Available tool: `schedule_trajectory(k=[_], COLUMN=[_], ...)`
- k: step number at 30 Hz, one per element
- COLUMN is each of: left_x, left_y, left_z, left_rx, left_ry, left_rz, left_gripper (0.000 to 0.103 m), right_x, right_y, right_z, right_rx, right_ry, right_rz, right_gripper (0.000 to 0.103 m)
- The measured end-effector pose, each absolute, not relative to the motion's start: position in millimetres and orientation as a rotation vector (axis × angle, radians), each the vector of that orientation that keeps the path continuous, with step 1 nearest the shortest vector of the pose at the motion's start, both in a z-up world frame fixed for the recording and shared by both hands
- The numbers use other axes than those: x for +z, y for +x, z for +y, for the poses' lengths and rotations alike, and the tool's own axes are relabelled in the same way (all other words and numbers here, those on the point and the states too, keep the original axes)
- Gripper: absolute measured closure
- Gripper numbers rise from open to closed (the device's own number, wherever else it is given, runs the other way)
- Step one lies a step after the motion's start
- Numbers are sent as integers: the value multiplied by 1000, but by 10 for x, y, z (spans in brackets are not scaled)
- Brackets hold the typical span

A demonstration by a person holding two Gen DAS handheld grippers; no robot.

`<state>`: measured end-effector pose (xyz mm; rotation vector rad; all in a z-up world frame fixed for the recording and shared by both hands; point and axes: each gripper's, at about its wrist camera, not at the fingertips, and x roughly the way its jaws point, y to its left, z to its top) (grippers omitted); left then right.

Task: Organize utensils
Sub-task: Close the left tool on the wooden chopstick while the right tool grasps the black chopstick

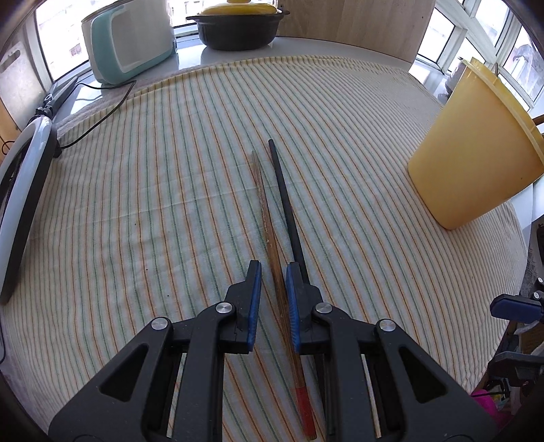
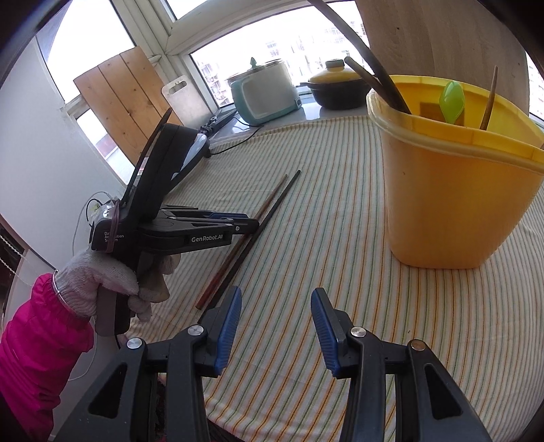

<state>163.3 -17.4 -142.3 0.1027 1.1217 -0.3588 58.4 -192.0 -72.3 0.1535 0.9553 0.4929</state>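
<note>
A brown wooden chopstick (image 1: 268,234) with a red end and a black chopstick (image 1: 284,190) lie side by side on the striped cloth (image 1: 153,187). My left gripper (image 1: 273,272) is open, low over them; the brown chopstick runs between its blue pads, the black one passes under the right finger. In the right wrist view the left gripper (image 2: 248,222) hovers over both chopsticks (image 2: 268,207). My right gripper (image 2: 275,306) is open and empty, near the table's front. A yellow holder (image 2: 452,204) (image 1: 472,159) holds a green spoon (image 2: 451,98) and several utensils.
A teal appliance (image 1: 129,44) and a black pot with a yellow lid (image 1: 238,27) stand at the back. A cable (image 1: 102,112) trails on the left. Wooden boards (image 2: 125,102) lean by the window.
</note>
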Motion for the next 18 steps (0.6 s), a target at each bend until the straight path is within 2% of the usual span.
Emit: schedule_trajectory(k=[5,7,18], left_x=[-1425,-1424,-1428], left_y=[1691,1695,1527], left_z=[-118,-55,384], left_rx=[-342,-331,-303], left_ry=[74,58,-40], left_rz=[1116,1113,1107], left_gripper=[90,96,97], right_x=[-747,-742,-869], right_y=[627,649,1040], right_z=[-1869,-1823,-1399], right_rx=[488,488,500], right_ry=[150,137,89], right_rz=[972,976,1086], right_gripper=[59,59,59])
